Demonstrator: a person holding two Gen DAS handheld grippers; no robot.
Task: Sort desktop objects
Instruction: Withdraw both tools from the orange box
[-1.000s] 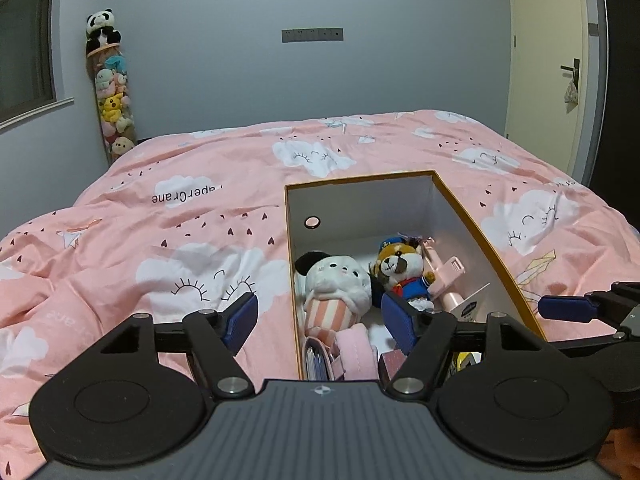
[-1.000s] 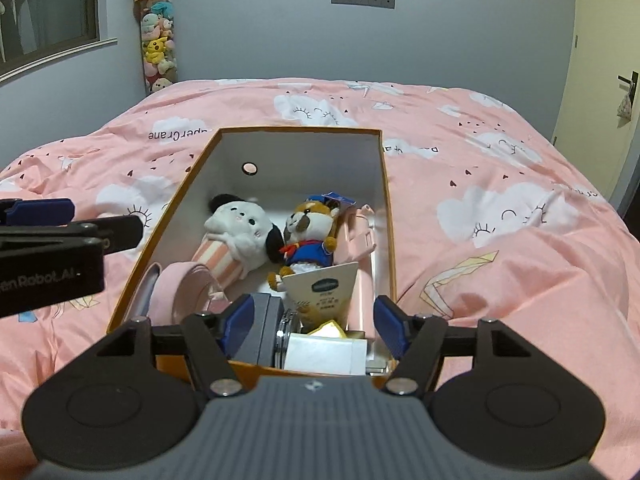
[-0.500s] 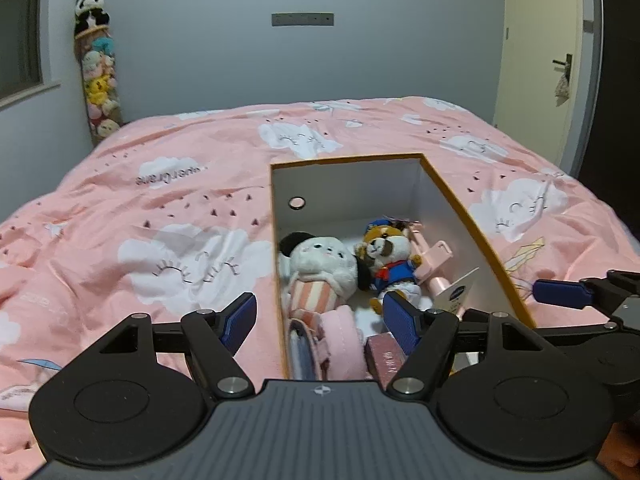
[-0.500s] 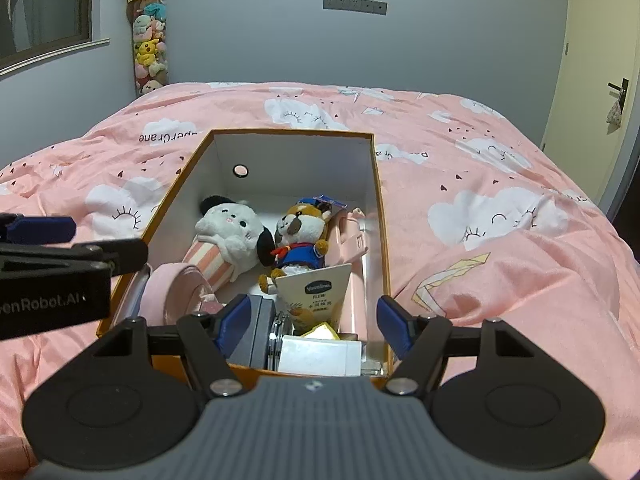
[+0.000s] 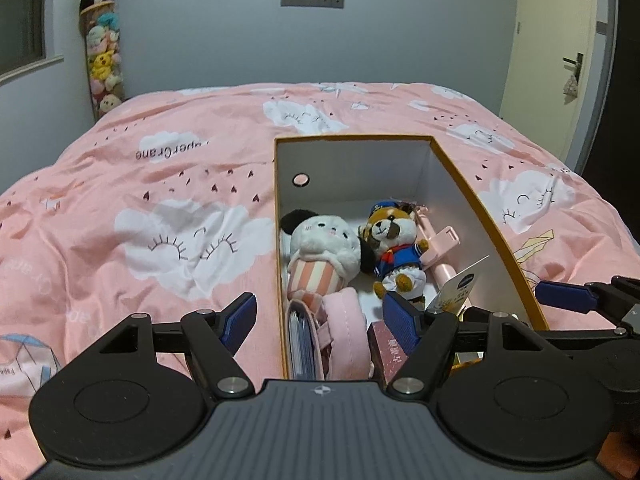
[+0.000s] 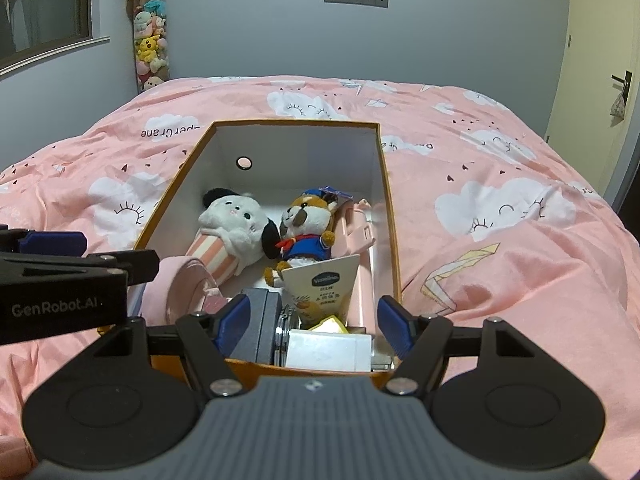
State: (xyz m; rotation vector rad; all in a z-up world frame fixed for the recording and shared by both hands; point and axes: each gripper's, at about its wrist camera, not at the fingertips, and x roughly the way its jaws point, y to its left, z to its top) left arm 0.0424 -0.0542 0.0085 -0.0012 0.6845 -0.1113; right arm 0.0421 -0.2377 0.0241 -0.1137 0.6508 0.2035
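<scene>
An orange-rimmed white box lies on the pink bed. Inside it are a white plush with black ears, a small fox plush in a blue suit, a pink handled item, a Vaseline tube, a pink band and small boxes. My left gripper is open, straddling the box's near-left wall. My right gripper is open over the box's near end, holding nothing.
The pink cloud-print duvet spreads around the box. A tall tube of plush toys stands in the far left corner. A door is at the right.
Both grippers have drawn back and risen a little, so the box looks slightly farther off. Both stay open; nothing in the box has moved.
</scene>
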